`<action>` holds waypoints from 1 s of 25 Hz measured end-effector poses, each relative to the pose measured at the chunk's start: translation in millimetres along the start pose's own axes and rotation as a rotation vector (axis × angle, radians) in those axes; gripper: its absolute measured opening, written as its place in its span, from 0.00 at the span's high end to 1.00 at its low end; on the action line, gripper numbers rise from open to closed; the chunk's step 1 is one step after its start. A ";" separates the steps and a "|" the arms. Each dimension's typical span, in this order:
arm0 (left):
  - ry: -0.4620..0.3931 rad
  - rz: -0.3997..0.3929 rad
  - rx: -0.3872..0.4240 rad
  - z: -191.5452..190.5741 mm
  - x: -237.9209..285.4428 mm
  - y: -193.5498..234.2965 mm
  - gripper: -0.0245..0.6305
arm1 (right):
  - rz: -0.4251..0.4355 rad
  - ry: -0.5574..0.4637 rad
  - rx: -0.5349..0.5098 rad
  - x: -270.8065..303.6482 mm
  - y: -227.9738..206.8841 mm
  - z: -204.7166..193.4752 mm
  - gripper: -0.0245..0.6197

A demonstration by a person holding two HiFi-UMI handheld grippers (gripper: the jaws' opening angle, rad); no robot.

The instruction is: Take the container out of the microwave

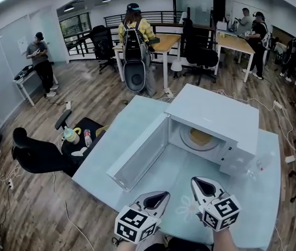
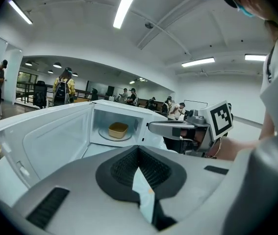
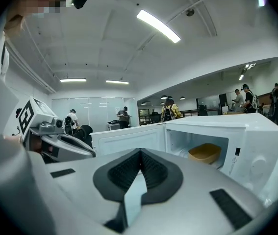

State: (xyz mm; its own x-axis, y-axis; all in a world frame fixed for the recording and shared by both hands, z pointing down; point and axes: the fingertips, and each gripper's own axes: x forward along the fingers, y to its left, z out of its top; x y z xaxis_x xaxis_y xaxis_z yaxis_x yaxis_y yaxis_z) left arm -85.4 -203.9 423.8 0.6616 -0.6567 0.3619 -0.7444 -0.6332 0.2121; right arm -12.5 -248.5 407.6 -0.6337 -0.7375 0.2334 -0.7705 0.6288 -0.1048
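Observation:
A white microwave stands on the pale blue table with its door swung wide open to the left. Inside, on the round turntable, sits a shallow yellow container, also seen in the left gripper view and the right gripper view. Both grippers hover side by side over the table's near edge, short of the microwave's opening. The left gripper is shut and holds nothing. The right gripper is likewise shut and empty. Each one shows in the other's view: the right gripper and the left gripper.
A clear plastic bottle stands on the table right of the microwave. A black office chair and a low black stand with bottles sit left of the table. Desks, chairs and several people fill the back of the room.

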 end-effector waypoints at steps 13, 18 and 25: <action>0.103 -0.176 0.027 11.4 108.1 15.5 0.94 | -0.119 0.024 0.033 21.9 -89.7 -20.8 0.95; 0.159 -0.200 0.041 6.4 126.6 20.7 0.94 | -0.139 0.029 0.079 29.5 -114.7 -29.2 0.95; 0.203 -0.218 0.043 -0.5 126.8 29.2 0.94 | -0.143 0.040 0.104 45.7 -112.8 -35.5 0.95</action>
State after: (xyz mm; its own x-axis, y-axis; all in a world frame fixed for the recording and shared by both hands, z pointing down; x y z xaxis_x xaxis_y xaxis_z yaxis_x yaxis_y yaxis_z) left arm -23.3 -305.4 476.3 0.7705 -0.4108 0.4874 -0.5797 -0.7695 0.2678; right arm 47.9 -344.4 464.4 -0.5154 -0.8058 0.2916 -0.8569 0.4876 -0.1670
